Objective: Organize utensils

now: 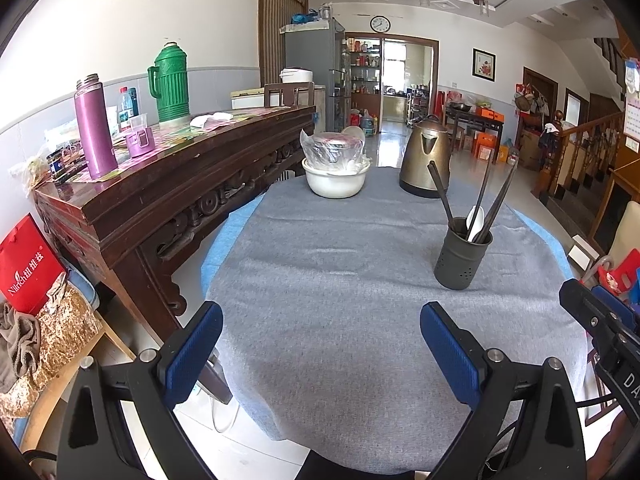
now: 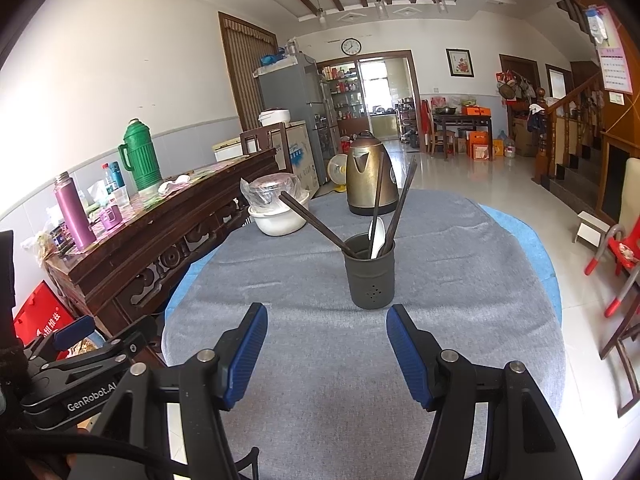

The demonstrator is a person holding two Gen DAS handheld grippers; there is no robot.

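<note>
A dark grey utensil cup [image 1: 461,258] [image 2: 371,274] stands on the grey cloth of the table [image 1: 328,280] [image 2: 320,360]. It holds several dark chopsticks [image 1: 440,192] [image 2: 312,222] and a white spoon [image 1: 475,222] [image 2: 377,236]. My left gripper [image 1: 320,320] is open and empty over the near part of the cloth, left of the cup. My right gripper [image 2: 326,322] is open and empty, just in front of the cup. The right gripper also shows at the right edge of the left wrist view [image 1: 600,320].
A bronze kettle [image 1: 426,158] [image 2: 370,178] and a white bowl with a plastic-wrapped pot [image 1: 336,168] [image 2: 278,208] stand at the table's far end. A dark wooden sideboard [image 1: 168,184] with flasks stands on the left. A red chair [image 2: 618,264] stands on the right.
</note>
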